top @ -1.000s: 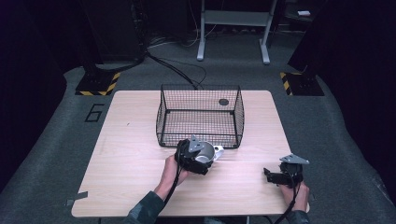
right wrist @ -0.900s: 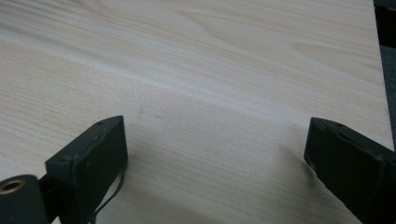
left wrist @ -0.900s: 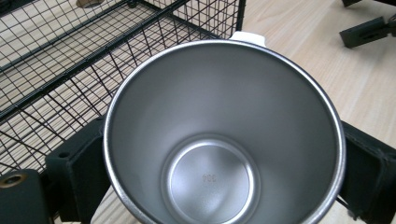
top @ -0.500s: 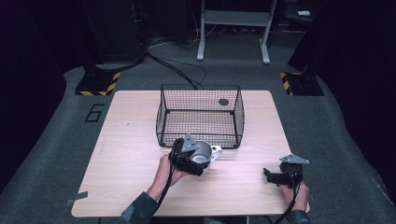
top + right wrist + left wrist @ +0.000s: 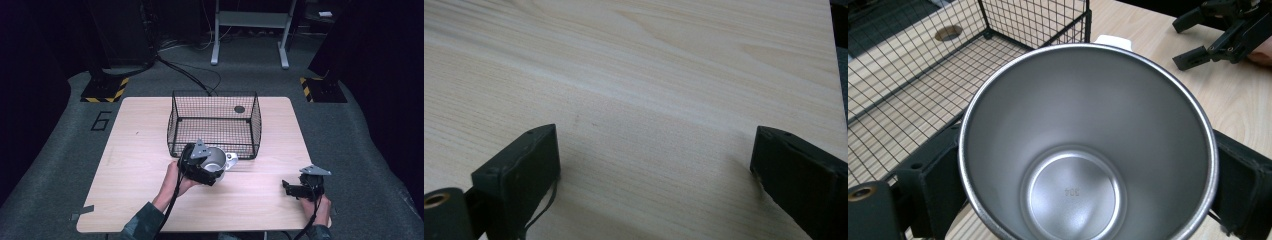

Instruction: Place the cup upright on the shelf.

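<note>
High view: left gripper [image 5: 212, 167] clamped steel cup [image 5: 216, 159] beside wire basket [image 5: 215, 120], carry step likely. Next: lift over rim. Right gripper [image 5: 292, 189] gaped wide, idle.

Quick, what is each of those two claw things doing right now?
Left gripper: closed on the steel cup, one of its fingers on each side.
Right gripper: open, holding nothing, over the bare wooden table.

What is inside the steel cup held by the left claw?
Nothing: in the left gripper view the steel cup shows a bare metal wall and bottom with a small stamped mark, too faint to read. The left claw grips its sides. The table under the cup is covered.
</note>
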